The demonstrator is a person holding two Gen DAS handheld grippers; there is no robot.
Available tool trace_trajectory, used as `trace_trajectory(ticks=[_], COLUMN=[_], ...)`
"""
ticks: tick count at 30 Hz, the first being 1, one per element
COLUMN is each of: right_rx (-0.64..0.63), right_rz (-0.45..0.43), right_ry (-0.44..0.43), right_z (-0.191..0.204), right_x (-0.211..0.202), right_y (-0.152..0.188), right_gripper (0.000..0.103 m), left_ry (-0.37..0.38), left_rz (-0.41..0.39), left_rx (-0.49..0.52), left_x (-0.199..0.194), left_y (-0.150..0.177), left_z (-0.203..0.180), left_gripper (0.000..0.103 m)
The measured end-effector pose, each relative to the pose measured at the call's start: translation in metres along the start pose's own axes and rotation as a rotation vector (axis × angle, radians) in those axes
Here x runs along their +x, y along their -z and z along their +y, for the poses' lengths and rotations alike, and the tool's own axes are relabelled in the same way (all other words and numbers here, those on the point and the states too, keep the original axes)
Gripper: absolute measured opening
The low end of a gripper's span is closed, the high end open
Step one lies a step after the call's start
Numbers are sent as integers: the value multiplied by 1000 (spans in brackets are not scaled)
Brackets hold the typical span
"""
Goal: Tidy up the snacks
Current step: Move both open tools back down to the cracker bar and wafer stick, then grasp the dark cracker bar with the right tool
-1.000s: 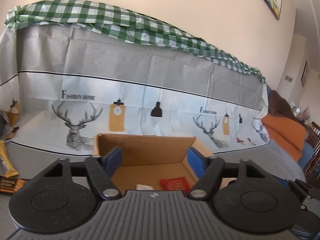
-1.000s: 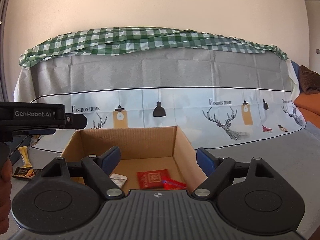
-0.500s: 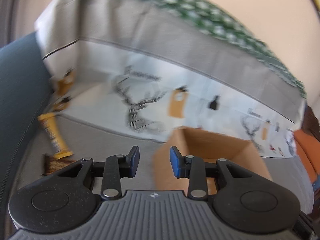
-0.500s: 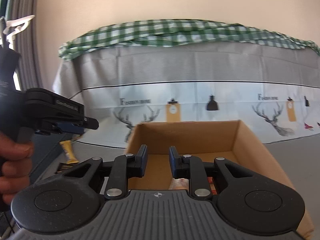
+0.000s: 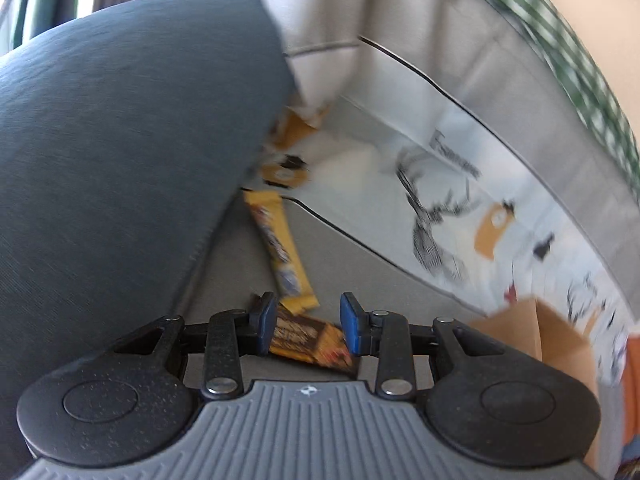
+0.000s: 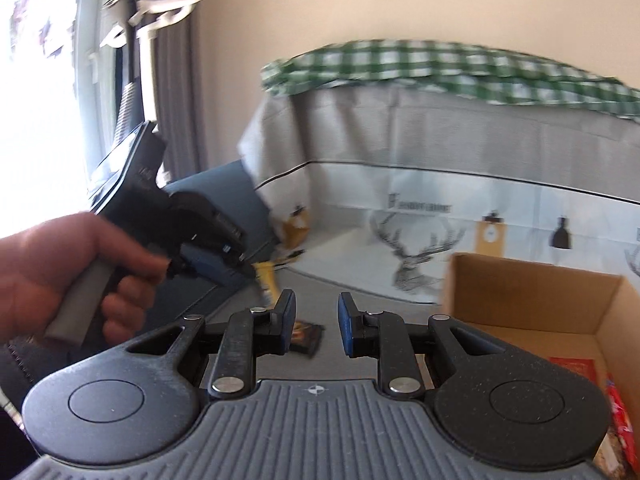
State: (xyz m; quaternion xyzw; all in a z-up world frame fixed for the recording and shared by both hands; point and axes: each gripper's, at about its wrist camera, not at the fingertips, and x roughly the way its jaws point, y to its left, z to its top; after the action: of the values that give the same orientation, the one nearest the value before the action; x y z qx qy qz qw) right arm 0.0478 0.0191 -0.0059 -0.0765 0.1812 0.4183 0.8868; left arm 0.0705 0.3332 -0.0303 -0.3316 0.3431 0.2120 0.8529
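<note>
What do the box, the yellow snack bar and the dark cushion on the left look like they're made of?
Box: plain brown corrugated cardboard, matte, with raw cut edges. Yellow snack bar: printed plastic or foil wrapper, likely glossy; blur leaves the sheen uncertain. Dark cushion: woven fabric upholstery, matte blue-grey, with fine weave and a stitched seam along its edge.

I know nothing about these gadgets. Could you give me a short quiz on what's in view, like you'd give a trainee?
1. True or false: the cardboard box is empty.
2. The snack bar seen between the left gripper's fingers is: A yellow, B dark brown, C red?
3. What holds the left gripper in the right wrist view?
Key: 1 false, a red packet lies inside. 2 B. 3 a person's hand.
</note>
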Motion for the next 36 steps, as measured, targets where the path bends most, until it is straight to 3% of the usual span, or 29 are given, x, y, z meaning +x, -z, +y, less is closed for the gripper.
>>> trace_trajectory(ticks=[3,5,8,13,19,26,27,29,31,36], right_rx=[-62,-152,-244,-373,-419,-440,-417,-365,-338,-259], right_rz=[93,149,215,348,478,598,604,624,637,663], right_ry=[-83,-101,-131,-206,-257,-282,-293,-311,-319,-241], right_z=[14,27,39,47,42,39,37,34,32,31], right_x=[31,59,104,175,241,276,274,270,259,214], right_y=[-10,-20,-34,-36,-24,3,3,2,2,8], right_gripper=[35,52,68,79,85,83,79,51,42,41], left_ry=[19,40,47,63,60,73,72,71,71,72], left_rz=[6,15,16,30,52,63,64,66,67,65], left_rx=[-56,-71,-82,-116,-129,-153,-158,-165,-165,-169], left_x=[0,0,0,4,8,10,11,11,11,9], left_y=[-9,-12,-16,-20,-20,-21,-21,-21,-21,-20], left_z=[13,15,17,17,14,16,17,18,18,22], left_gripper=[37,37,37,38,38,38,38,38,38,38])
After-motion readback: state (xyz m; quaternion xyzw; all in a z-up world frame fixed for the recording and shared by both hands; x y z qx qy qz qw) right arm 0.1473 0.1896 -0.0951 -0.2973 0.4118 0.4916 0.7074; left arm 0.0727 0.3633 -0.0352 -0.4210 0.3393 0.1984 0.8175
